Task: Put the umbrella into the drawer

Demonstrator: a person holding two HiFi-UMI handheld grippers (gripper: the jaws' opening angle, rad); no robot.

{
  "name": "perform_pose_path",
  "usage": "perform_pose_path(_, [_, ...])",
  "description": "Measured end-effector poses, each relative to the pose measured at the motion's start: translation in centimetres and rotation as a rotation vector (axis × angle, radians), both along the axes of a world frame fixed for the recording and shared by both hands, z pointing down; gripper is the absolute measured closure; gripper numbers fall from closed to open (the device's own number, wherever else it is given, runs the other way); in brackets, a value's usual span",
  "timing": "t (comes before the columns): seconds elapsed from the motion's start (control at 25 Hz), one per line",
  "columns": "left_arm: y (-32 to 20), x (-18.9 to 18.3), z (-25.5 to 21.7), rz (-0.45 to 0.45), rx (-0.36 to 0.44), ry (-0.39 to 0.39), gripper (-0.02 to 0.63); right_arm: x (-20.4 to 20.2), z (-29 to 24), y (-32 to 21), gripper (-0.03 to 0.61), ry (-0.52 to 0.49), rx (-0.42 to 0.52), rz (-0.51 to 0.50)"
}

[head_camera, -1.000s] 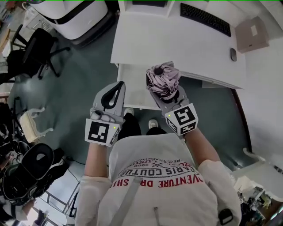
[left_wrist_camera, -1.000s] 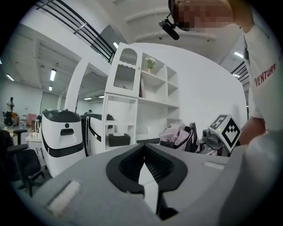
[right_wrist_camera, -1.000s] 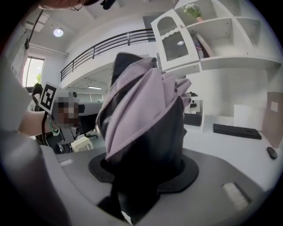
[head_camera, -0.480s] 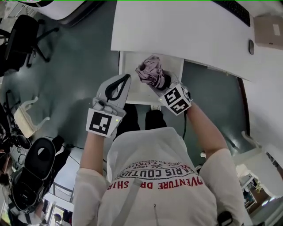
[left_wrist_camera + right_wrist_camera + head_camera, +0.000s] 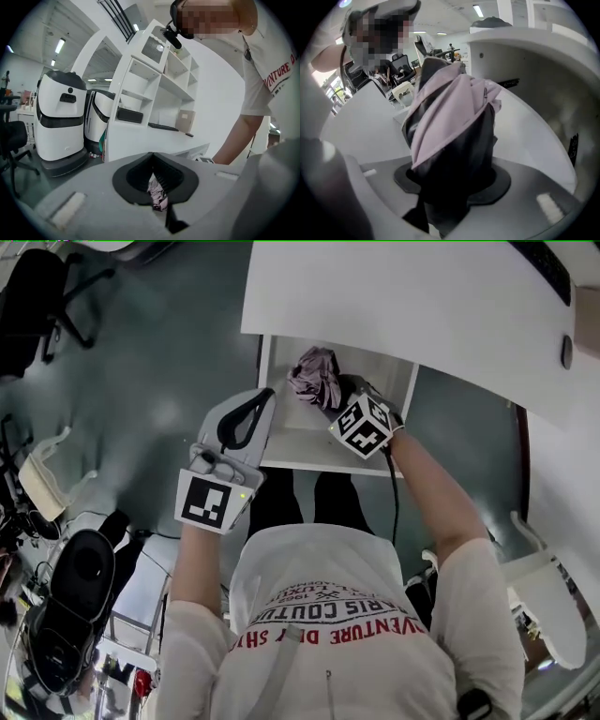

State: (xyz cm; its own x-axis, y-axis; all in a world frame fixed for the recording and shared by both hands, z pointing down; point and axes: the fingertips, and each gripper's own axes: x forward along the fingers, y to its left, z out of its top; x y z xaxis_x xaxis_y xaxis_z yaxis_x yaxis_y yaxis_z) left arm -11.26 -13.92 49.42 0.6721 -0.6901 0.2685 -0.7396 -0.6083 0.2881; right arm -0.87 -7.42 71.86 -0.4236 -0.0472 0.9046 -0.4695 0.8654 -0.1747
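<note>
Above the drawer [image 5: 314,454], fingers [image 5: 534,201] of right gripper [image 5: 337,395], partly spread, clamp umbrella [image 5: 314,376]

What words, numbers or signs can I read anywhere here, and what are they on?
"ARIS COUTU": red print on the person's white T-shirt, upside down in the head view, cut off at both ends.
"VENTURE D": next line of that print, also seen in the left gripper view.
Smaller shirt print: too blurred.
Left gripper and right gripper: square markers, black-and-white patterns, no letters.
</note>
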Motion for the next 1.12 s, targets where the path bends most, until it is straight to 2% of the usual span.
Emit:
perform_pose_path(0.24, [0.2, -0.2, 2.3, 0.032, -0.039, -0.002, 0.607, -0.3, 3.1, 0.8, 0.362, 0.039, -0.064, 0.010])
perform_pose_path(0.4, [-0.2, -0.2, 2.2, 0.059, -0.020, -0.008, 0.606, -0.4, 3.4, 1.2, 0.359, 0.030, -0.124, 0.017])
perform_pose_path(0.56, [-0.8, -1.0, 2.2, 0.035, -0.023, -0.011, 0.606, -0.2, 3.5, 0.9, 0.311, 0.026, -0.157, 0.077])
perform_pose_path(0.76, [-0.8, -0.7, 0.6, 0.048, 0.004, -0.015, 0.606, -0.2, 2.2, 0.2, 0.262, 0.024, -0.118, 0.086])
perform_pose_path(0.92, [-1.3, -0.9, -1.3, 0.051, 0.034, -0.036, 0.606, -1.5, -1.3, -1.4, 0.264, -0.047, -0.072, 0.115])
perform_pose_path(1.12, [-1.3, -1.0, -4.3, 0.040, 0.068, -0.049, 0.607, -2.5, -7.6, -3.1, 0.280, -0.129, 0.041, 0.143])
